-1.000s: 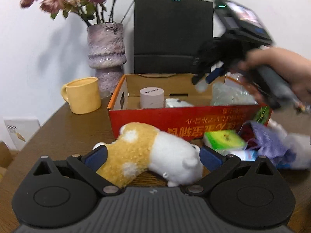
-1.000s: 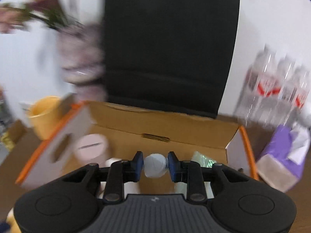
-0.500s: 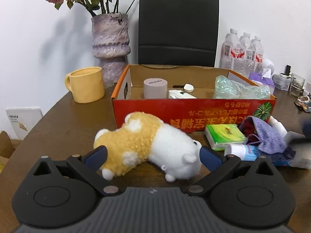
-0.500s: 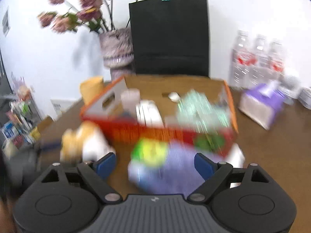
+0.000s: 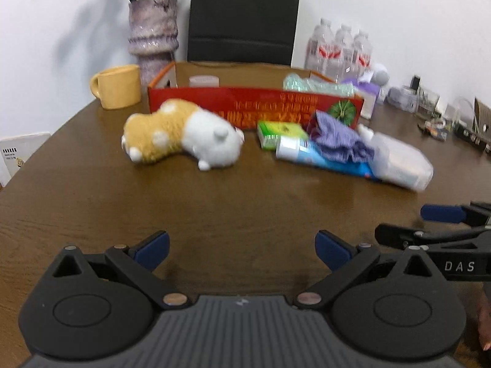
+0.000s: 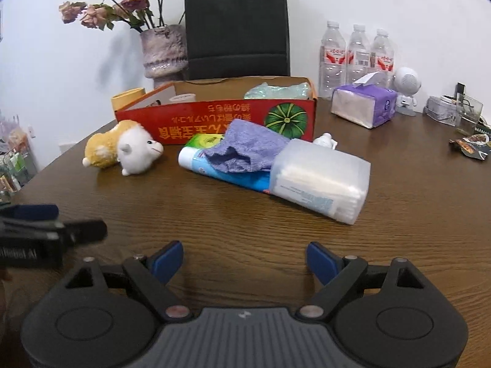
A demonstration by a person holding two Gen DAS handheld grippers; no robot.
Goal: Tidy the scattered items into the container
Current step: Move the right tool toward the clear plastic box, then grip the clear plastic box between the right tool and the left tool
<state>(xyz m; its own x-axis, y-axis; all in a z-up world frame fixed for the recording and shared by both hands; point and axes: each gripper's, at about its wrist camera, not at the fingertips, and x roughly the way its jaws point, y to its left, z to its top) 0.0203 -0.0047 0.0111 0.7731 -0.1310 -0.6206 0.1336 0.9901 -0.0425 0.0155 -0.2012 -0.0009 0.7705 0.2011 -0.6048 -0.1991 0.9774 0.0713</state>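
A: Two grippers over a brown wooden table point(image 6: 399, 214). What is hard to read?

B: The red cardboard box point(image 6: 214, 119) hides most of its contents behind its front wall; only a pale cylinder top point(image 5: 203, 79) and crumpled green-clear plastic point(image 6: 276, 90) rise above the rim. The toothpaste tube point(image 6: 233, 176) is half covered by the purple cloth point(image 6: 245, 150), and the green packet point(image 6: 204, 141) is cut off by both. A small white object point(image 6: 325, 140) behind the clear cotton-swab box point(image 6: 322, 181) cannot be identified. The left view is blurred.

A: And the tools?

B: The left gripper point(image 5: 242, 250) has its jaws spread wide with bare tabletop between them, touching nothing. The right gripper point(image 6: 245, 260) is likewise spread wide and empty. Each shows at the edge of the other's view.

A: The loose items?

B: The plush toy point(image 6: 122, 150) lies on its side just before the box's left front; the tube, cloth, packet and swab box cluster before its right front, all outside it.
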